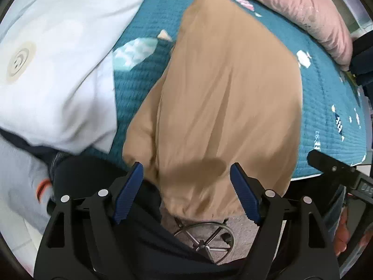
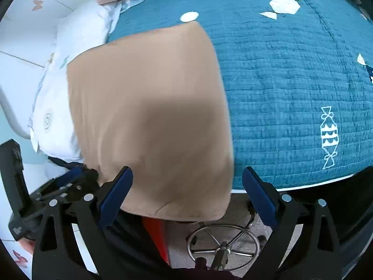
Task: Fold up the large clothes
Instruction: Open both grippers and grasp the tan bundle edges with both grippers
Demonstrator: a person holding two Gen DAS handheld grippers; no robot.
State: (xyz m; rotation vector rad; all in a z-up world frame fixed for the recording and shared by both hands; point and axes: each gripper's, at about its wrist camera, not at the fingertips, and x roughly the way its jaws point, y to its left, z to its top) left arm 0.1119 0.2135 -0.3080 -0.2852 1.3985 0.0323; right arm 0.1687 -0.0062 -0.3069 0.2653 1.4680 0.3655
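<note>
A tan garment (image 1: 223, 98) lies folded on the teal quilt (image 1: 144, 70), its near end hanging over the bed's front edge. It also shows in the right wrist view (image 2: 149, 116) as a smooth folded panel. My left gripper (image 1: 186, 175) is open, its blue pads (image 1: 130, 189) spread to either side of the garment's near hem, not closed on it. My right gripper (image 2: 186, 177) is open above the garment's near right corner. The left gripper (image 2: 70, 182) shows at the lower left of the right wrist view.
A white pillow (image 1: 53, 65) lies left of the garment and a pink blanket (image 1: 303, 7) at the back. The quilt (image 2: 291, 81) stretches to the right. Below the bed edge stands a stool base with a metal ring (image 2: 223, 242) on the floor.
</note>
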